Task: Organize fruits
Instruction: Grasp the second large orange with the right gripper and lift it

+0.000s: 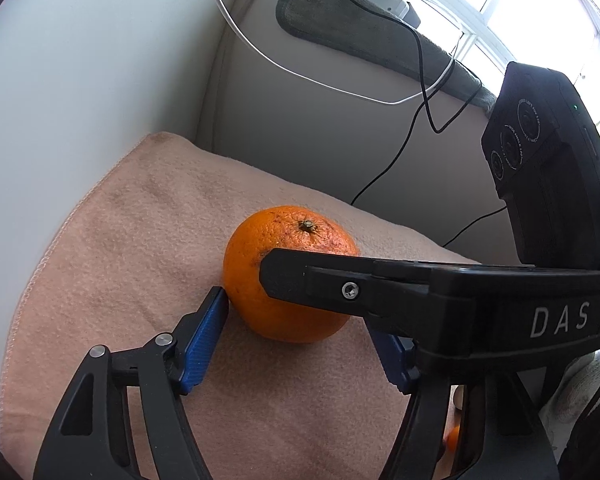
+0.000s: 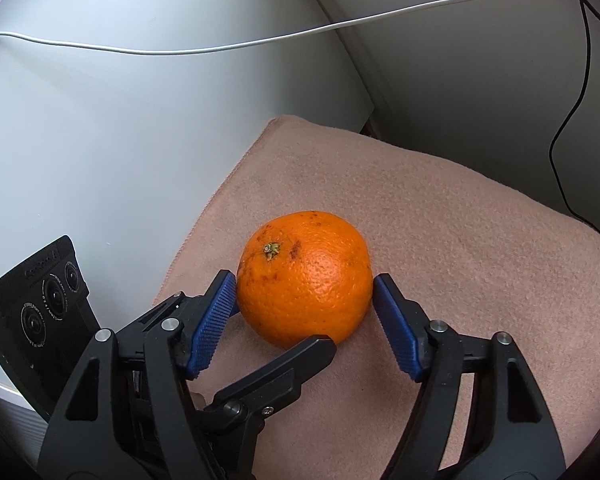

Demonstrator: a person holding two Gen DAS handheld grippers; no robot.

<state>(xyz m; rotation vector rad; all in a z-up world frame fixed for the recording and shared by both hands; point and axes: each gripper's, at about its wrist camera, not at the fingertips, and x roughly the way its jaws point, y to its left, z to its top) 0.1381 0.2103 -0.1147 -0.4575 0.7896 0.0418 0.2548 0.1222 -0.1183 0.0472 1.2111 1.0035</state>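
An orange (image 1: 288, 276) with its stem end up rests on a pink cloth (image 1: 120, 260). My left gripper (image 1: 296, 332) is open around it, its left blue pad touching or almost touching the fruit. The right pad is hidden behind the right gripper's black body (image 1: 440, 300), which crosses in front. In the right wrist view the orange (image 2: 306, 276) sits between the blue pads of my right gripper (image 2: 305, 312). The jaws are open, with the left pad at the skin and a small gap at the right pad. A left gripper finger (image 2: 276, 380) reaches in from below.
The pink cloth (image 2: 440, 240) covers a cushion-like surface against a white wall (image 2: 100, 120). White and black cables (image 1: 420, 92) hang behind. A grey towel (image 1: 360, 28) lies on the sill by a window. A small orange fruit (image 1: 453, 438) peeks out at lower right.
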